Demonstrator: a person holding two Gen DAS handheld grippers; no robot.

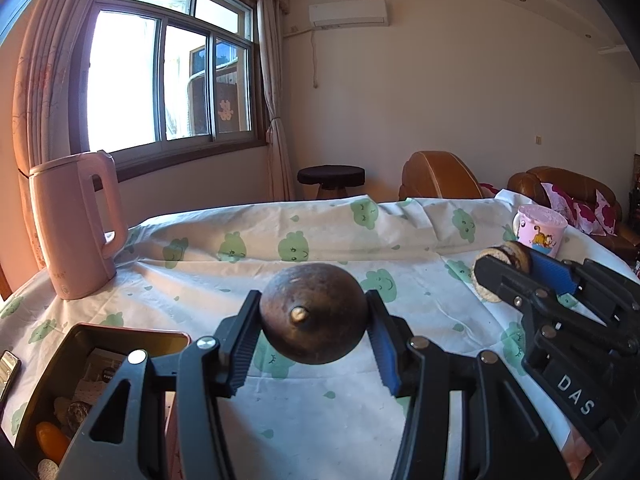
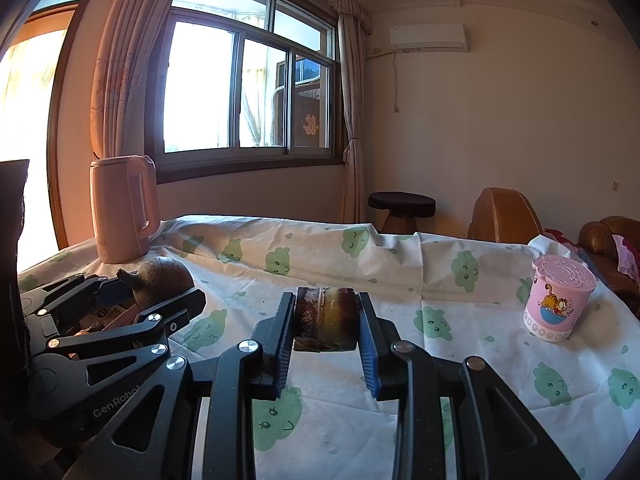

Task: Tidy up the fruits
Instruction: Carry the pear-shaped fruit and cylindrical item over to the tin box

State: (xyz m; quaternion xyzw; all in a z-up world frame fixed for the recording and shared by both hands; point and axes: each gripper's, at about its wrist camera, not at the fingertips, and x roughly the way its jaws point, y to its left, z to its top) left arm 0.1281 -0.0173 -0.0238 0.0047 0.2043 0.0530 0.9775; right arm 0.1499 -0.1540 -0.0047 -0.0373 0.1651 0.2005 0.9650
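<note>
My left gripper point(image 1: 314, 318) is shut on a round dark brown fruit point(image 1: 314, 312) with a short stem, held above the tablecloth. It also shows at the left of the right wrist view point(image 2: 160, 278). My right gripper point(image 2: 325, 320) is shut on a flat dark brown fruit slice point(image 2: 325, 318) with a yellowish patch, held above the table. In the left wrist view that slice point(image 1: 504, 262) shows at the right in the right gripper point(image 1: 516, 268). A brown tin box point(image 1: 80, 344) at lower left holds an orange fruit point(image 1: 50, 440) and other small items.
A pink kettle point(image 1: 78, 224) stands at the table's back left. A pink cartoon cup with a lid point(image 2: 558, 298) stands at the right. A white cloth point(image 1: 320, 240) with green prints covers the table. A stool point(image 1: 331, 178) and brown sofa point(image 1: 560, 188) lie beyond.
</note>
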